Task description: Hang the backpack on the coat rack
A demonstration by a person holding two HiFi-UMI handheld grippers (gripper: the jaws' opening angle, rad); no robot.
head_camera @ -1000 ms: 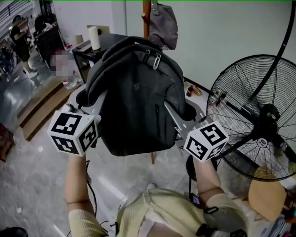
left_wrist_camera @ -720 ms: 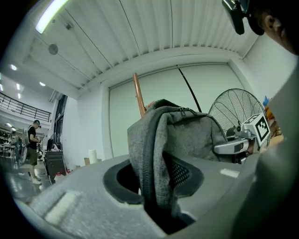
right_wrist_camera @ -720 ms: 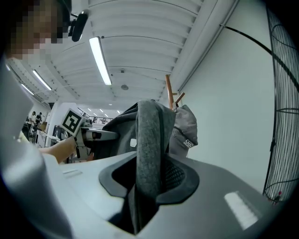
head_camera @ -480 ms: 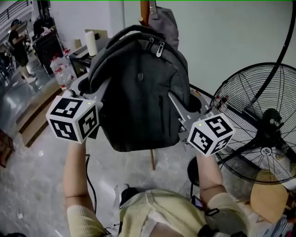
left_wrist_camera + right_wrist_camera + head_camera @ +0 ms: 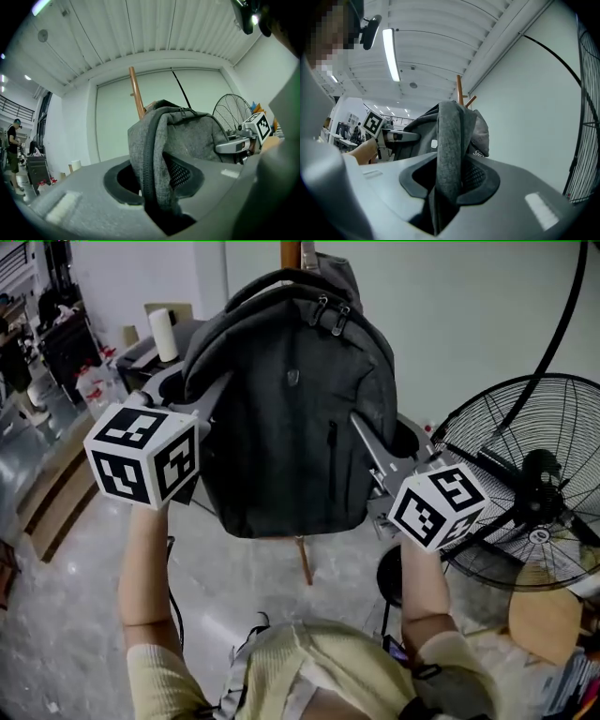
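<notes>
A dark grey backpack [image 5: 295, 409] hangs in the air between my two grippers, in front of the wooden coat rack pole [image 5: 292, 253]. My left gripper [image 5: 187, 395] is shut on its left side; the grey fabric and a dark strap [image 5: 154, 178] run down between the jaws. My right gripper [image 5: 389, 451] is shut on the right side, with a grey strap [image 5: 447, 154] pinched between its jaws. The rack's pole and pegs [image 5: 461, 96] rise just behind the bag, and a grey bag [image 5: 333, 268] hangs on it. The backpack's top handle [image 5: 272, 282] stands near the pole.
A large black floor fan [image 5: 525, 484] stands at the right with a black curved cable [image 5: 562, 324] above it. A dark table [image 5: 141, 357] with a paper roll [image 5: 164, 334] lies at the back left. A round wooden stool [image 5: 544, 620] is at the lower right.
Both grippers have lifted the backpack up and towards the coat rack; its top now sits higher against the pole, covering more of the grey bag.
</notes>
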